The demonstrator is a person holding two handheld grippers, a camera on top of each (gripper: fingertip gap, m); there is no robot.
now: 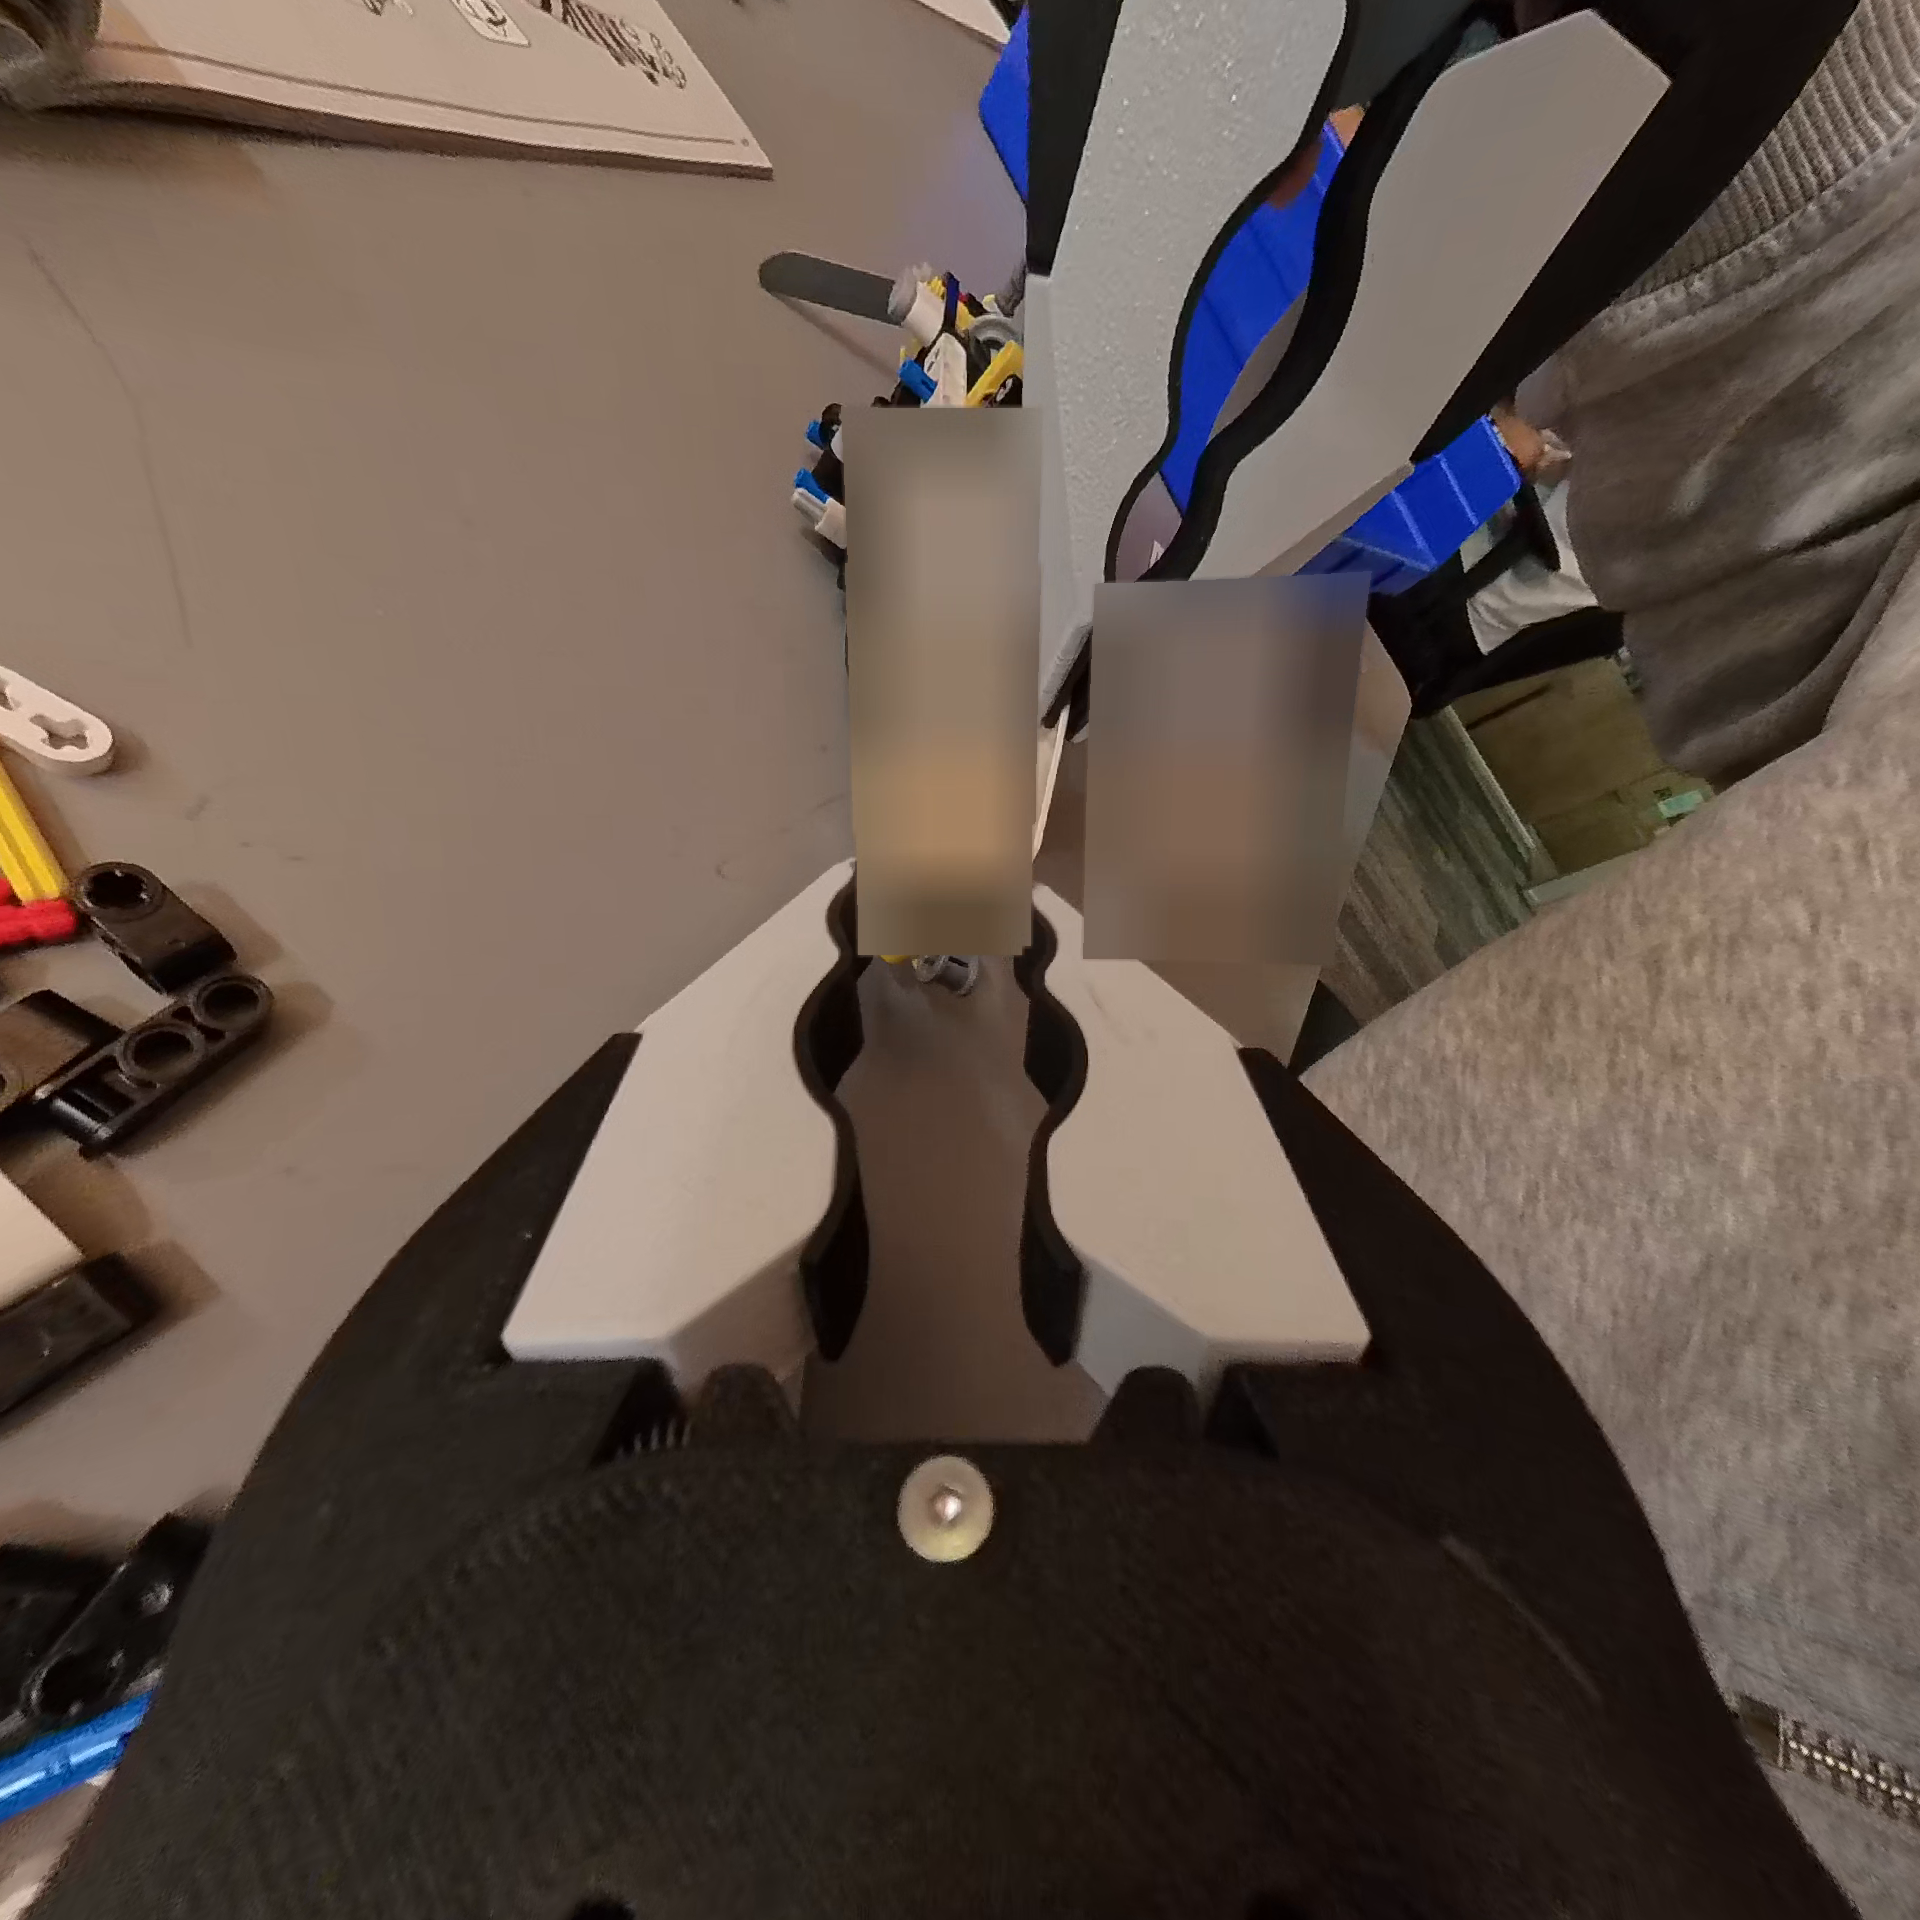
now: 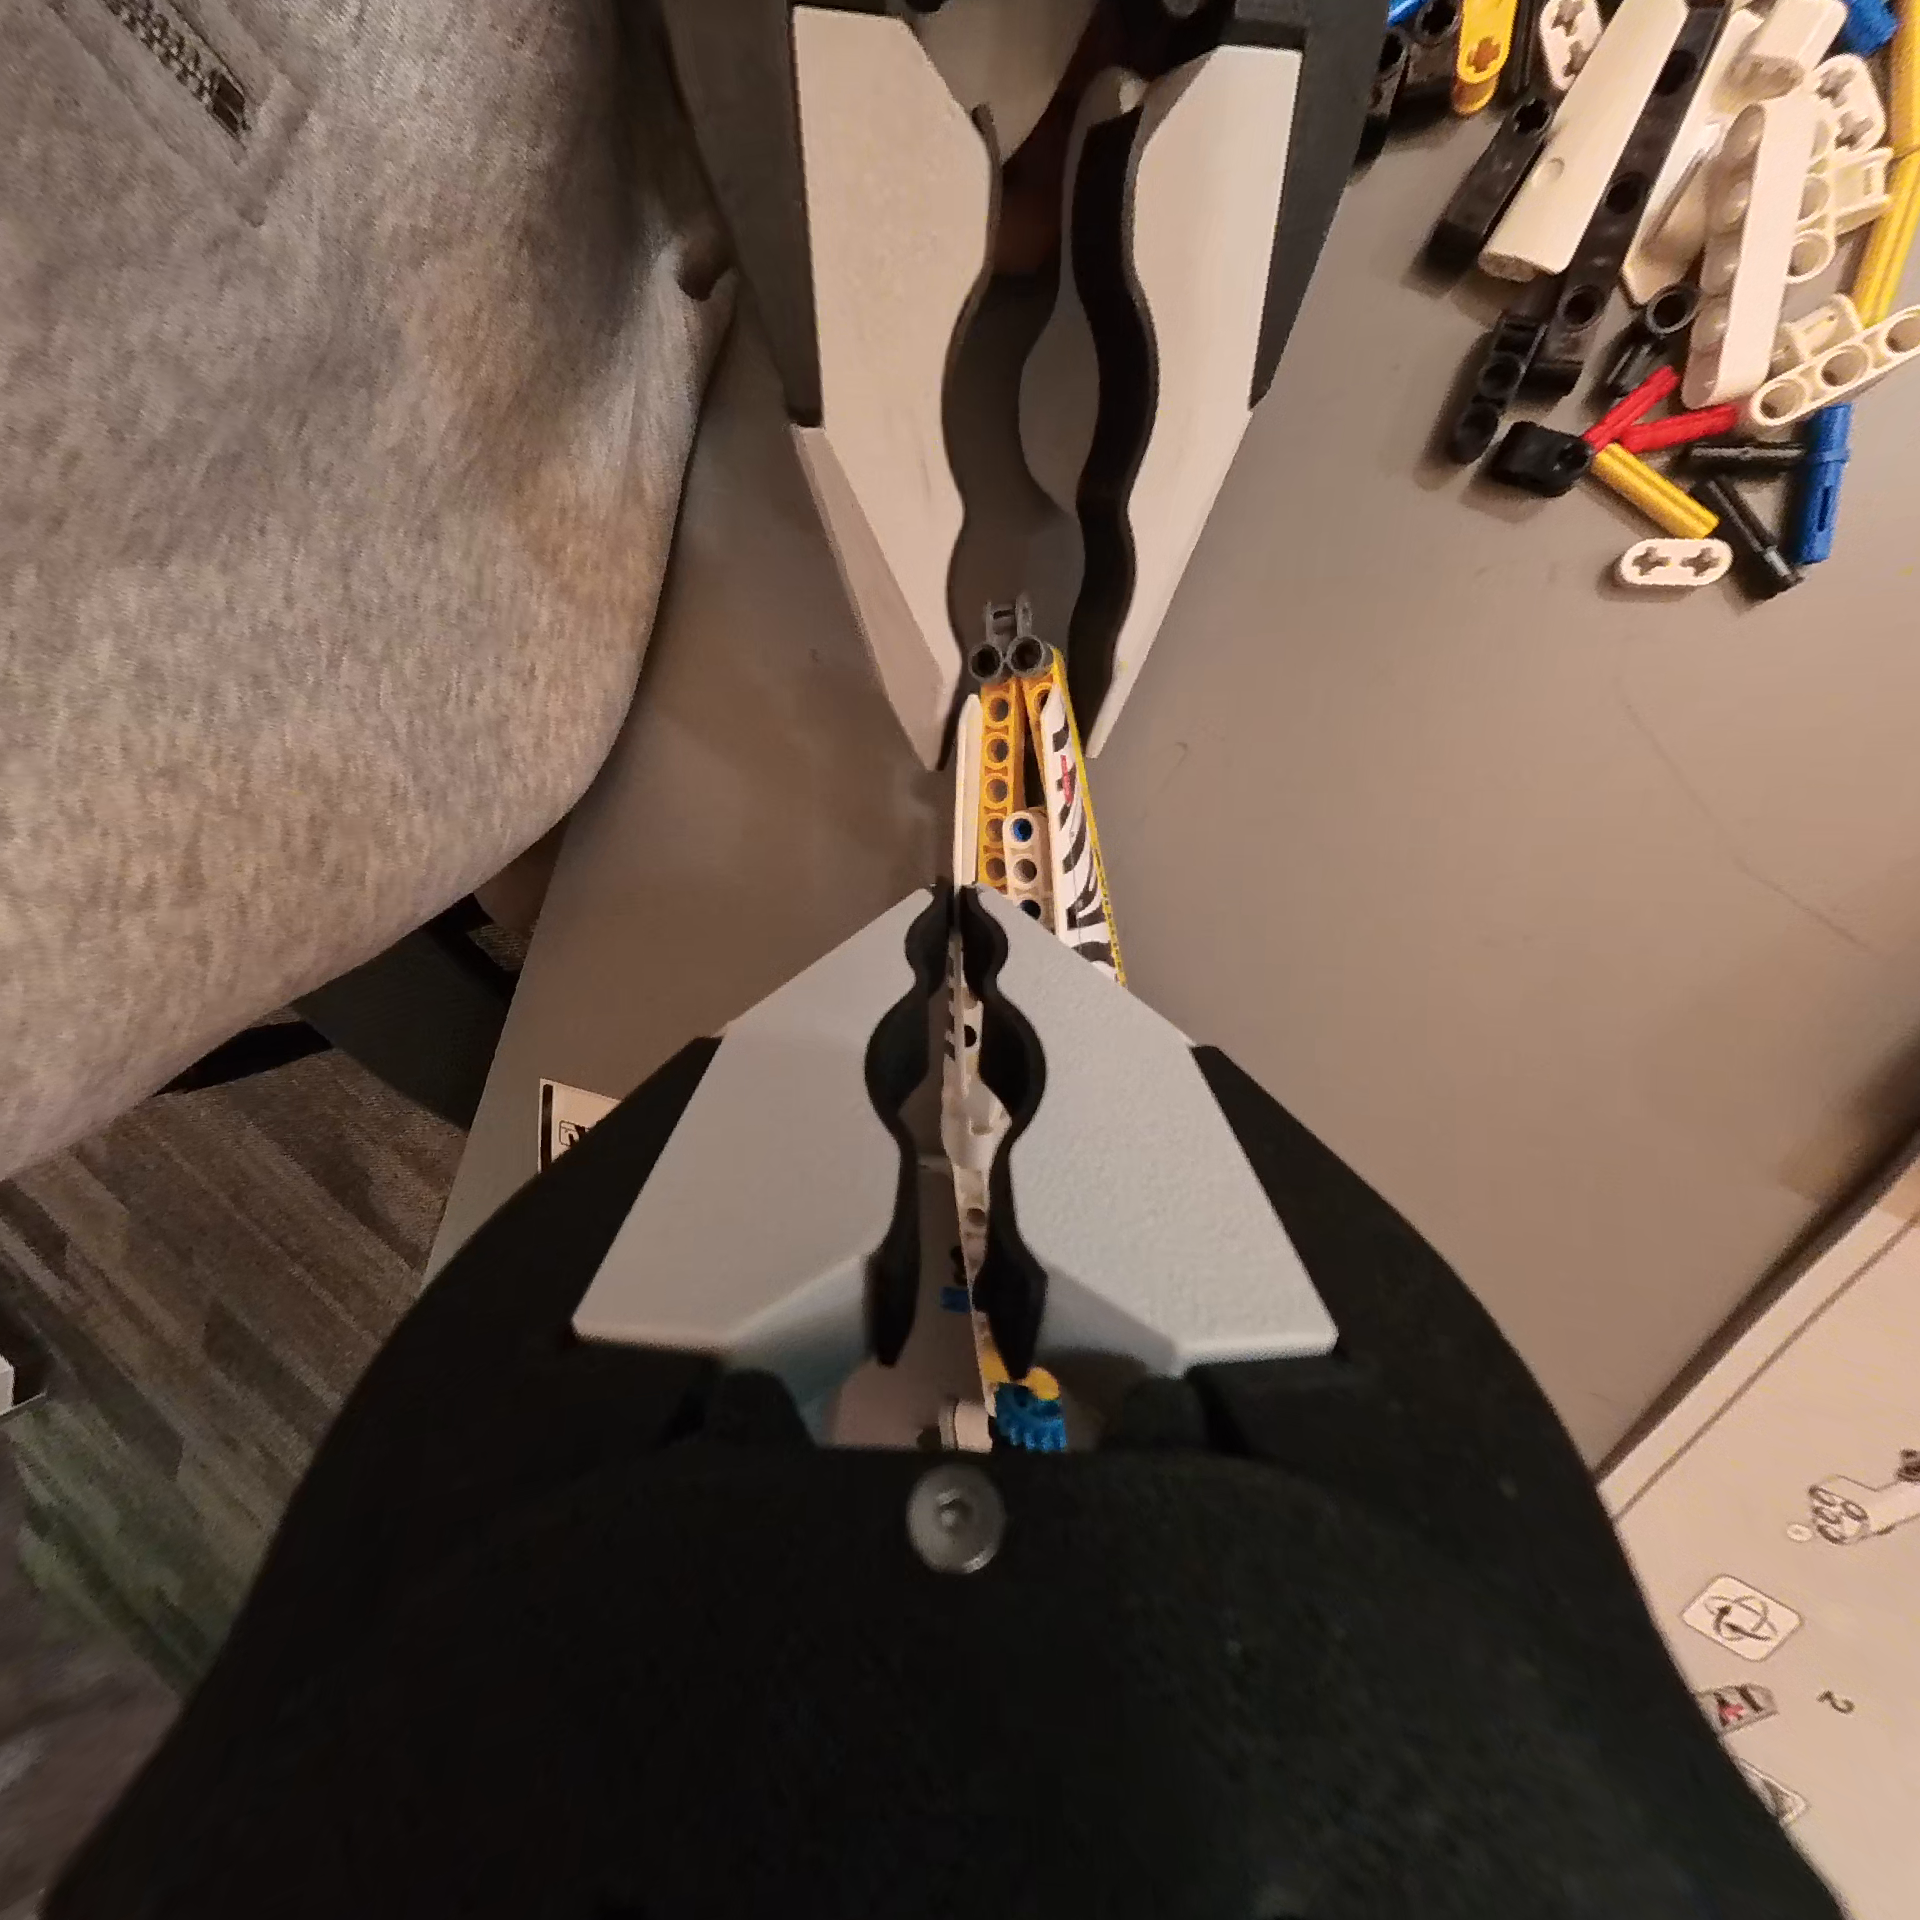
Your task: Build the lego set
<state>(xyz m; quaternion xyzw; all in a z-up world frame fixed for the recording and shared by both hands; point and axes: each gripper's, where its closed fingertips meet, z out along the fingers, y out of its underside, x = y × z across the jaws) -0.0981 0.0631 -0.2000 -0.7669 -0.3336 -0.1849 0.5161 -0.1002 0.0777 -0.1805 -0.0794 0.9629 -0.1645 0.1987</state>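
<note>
My right gripper is shut on the lego assembly, a long build of yellow and white beams with a striped sticker. The assembly sticks out forward past the fingertips. Its far end carries a small grey connector. My left gripper faces it from the other side, jaws apart and straddling that grey end. In the left wrist view my left gripper shows a clear gap, with the small grey piece just beyond the tips, partly hidden. The right gripper reaches in from above.
A pile of loose white, black, yellow, red and blue pieces lies on the grey table. Black beams lie at the left. An instruction booklet and a blue bin are farther off. A grey sleeve is close by. The tips of both grippers are at nearly the same place.
</note>
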